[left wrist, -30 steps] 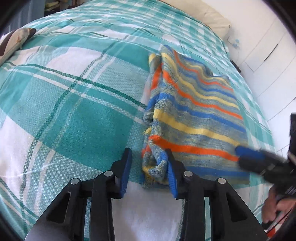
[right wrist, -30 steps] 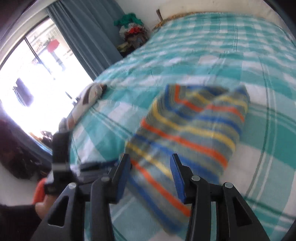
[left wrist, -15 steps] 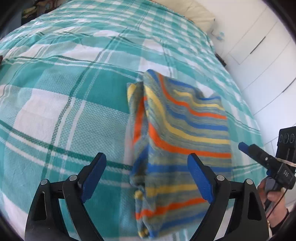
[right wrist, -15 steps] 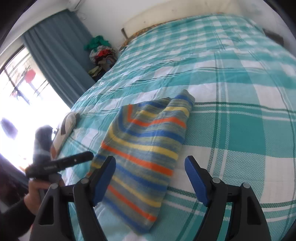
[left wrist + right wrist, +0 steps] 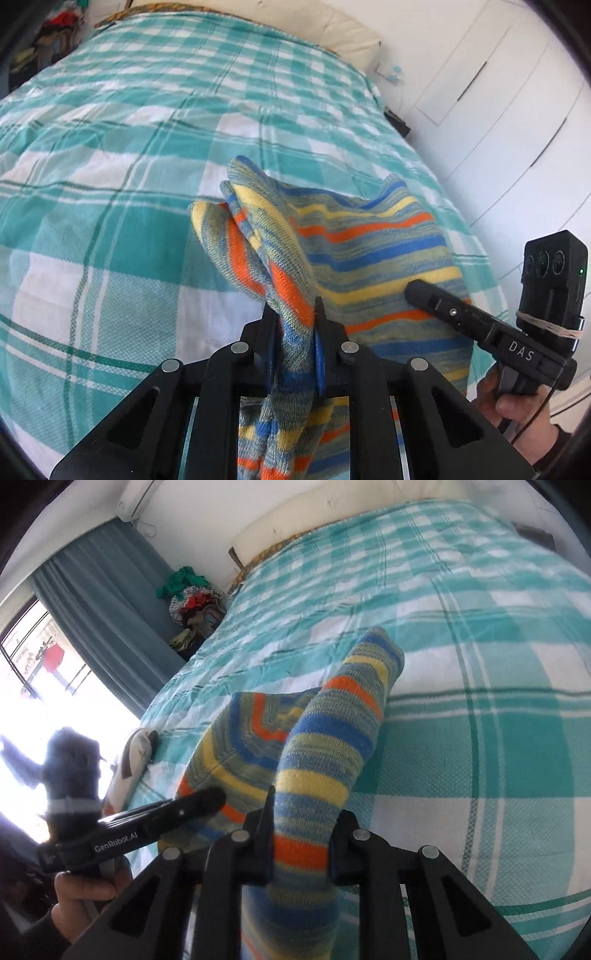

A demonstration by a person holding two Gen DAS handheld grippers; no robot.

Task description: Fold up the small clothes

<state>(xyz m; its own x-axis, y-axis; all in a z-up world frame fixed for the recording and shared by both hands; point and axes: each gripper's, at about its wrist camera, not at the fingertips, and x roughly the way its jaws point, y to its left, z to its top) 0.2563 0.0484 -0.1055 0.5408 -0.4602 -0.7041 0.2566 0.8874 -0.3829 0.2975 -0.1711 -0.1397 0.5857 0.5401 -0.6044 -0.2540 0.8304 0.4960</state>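
**Both grippers clamped on the garment's near edge**

My left gripper (image 5: 295, 347) has just been closing, and its jaws now pinch a bunched fold of the striped knit garment (image 5: 369, 251), a soft piece banded in blue, yellow, orange and grey. My right gripper (image 5: 301, 834) has likewise just been closing and pinches a second bunched section of the same near edge.

Location: the garment occupies the centre and lower centre of both views. Its near edge is raised in my jaws; the far portion trails onto the teal-and-white checked bedspread (image 5: 110, 236).

Handling, as a judgement:
- The knit appears light, limp and stretchy. It will sag between the two grips and will not hold a crease unaided.
- The ribbed texture should resist slipping in the pads.
- Take hold at the corners or the edge, through all layers. A bunched pinch may draw the fold line crooked.

Containers: none is in view. A heap of mixed clothes (image 5: 192, 602) sits in the upper left of the right wrist view, beside the grey-blue curtain (image 5: 103, 602); whether anything holds it I cannot tell.
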